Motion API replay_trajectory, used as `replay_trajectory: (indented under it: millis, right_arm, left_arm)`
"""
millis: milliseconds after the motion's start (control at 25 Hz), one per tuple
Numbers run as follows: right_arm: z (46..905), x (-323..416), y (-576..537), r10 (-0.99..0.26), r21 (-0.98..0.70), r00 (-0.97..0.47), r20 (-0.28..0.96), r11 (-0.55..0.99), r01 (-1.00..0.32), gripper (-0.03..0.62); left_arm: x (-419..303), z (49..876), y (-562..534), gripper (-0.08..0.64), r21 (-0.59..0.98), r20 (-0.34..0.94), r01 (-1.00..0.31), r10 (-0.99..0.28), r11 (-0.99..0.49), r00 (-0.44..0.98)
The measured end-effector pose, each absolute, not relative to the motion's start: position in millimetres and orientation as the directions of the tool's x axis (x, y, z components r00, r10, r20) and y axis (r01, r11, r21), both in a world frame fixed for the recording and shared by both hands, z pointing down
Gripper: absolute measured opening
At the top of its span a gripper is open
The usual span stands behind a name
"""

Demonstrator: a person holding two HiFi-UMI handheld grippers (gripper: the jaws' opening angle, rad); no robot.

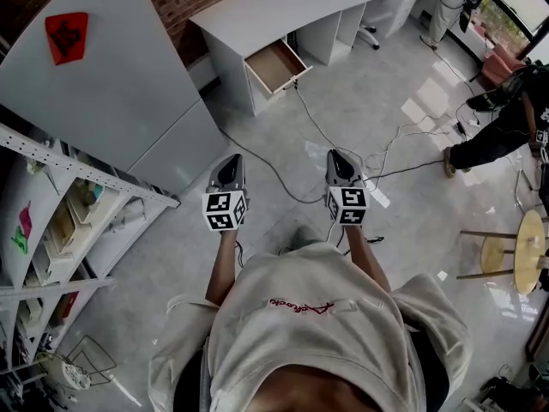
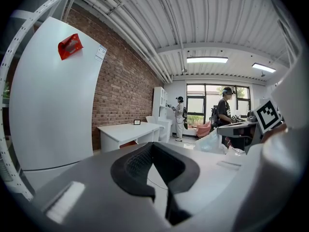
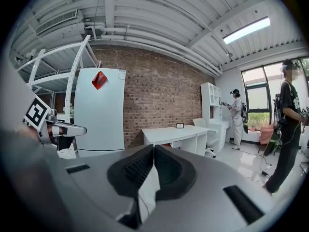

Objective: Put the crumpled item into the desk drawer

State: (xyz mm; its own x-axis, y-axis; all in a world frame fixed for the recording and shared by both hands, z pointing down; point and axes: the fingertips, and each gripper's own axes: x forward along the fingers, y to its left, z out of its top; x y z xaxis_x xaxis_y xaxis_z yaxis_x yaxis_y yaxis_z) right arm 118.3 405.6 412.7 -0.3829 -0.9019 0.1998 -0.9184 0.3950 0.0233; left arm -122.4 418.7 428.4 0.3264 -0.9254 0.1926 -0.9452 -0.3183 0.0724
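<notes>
Facing | drawer [image 1: 276,65] open, well beyond left hand-held gripper [image 1: 231,158], right hand-held gripper [image 1: 341,153]

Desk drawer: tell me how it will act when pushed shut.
The drawer stands pulled out level and square from the white desk, so it should probably slide straight in. It looks shallow and seemingly empty, so likely light. The cable on the floor near its corner might catch.
</notes>
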Motion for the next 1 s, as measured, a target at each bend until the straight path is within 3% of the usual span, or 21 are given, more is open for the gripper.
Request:
replay_trajectory:
  millis: [520,1000]
  right_arm:
    - [426,114,355,-0.902,0.014,-0.382,0.200,0.392,-0.920,0.015]
    - [427,110,224,-0.887,0.003,-0.412,0.209,0.422,-0.907,0.015]
  left_arm:
    - [-121,442,371,0.009,0.069,0.212,-0.942,-0.918,-0.330,0.337]
    - [-114,440,241,0.009,0.067,0.231,-0.945,-0.916,-0.321,0.328]
